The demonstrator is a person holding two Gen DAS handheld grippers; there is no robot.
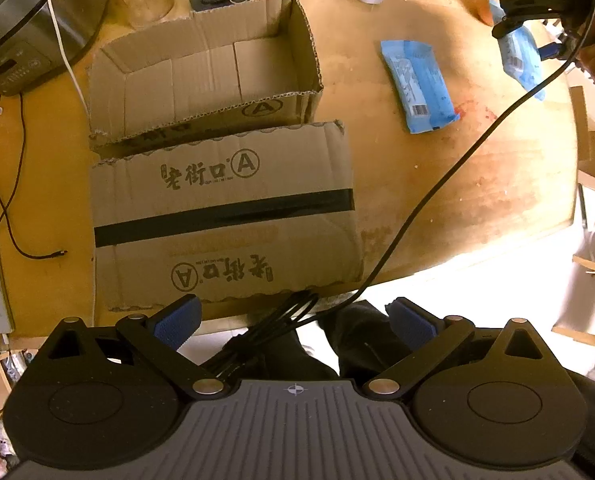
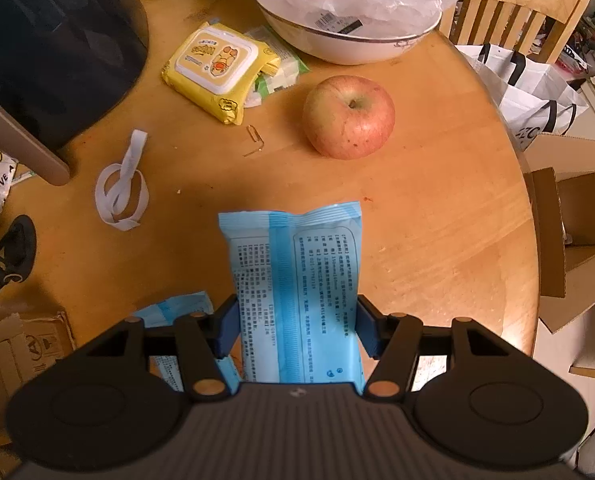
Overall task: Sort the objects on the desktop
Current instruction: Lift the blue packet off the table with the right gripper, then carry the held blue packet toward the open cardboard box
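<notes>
My right gripper (image 2: 297,326) is shut on a light blue packet (image 2: 293,276), its pads pressing both long sides, and the packet sits above the wooden table (image 2: 437,240). In the left wrist view that gripper (image 1: 515,30) is at the far right, with the packet (image 1: 523,60) hanging under it. A second blue packet (image 1: 417,84) lies flat to the right of the boxes, and its corner (image 2: 177,308) shows under my right fingers. An open cardboard box (image 1: 205,76) stands behind an overturned, taped one (image 1: 225,216). My left gripper (image 1: 293,320) is open and holds nothing at the table's near edge.
Ahead of the right gripper lie an apple (image 2: 349,116), a yellow wipes pack (image 2: 217,68), a paper clip (image 2: 255,140), a white strap (image 2: 123,184) and a bowl (image 2: 349,46) with a plastic bag. A black appliance (image 2: 57,40) stands far left. A cable (image 1: 437,200) crosses the table.
</notes>
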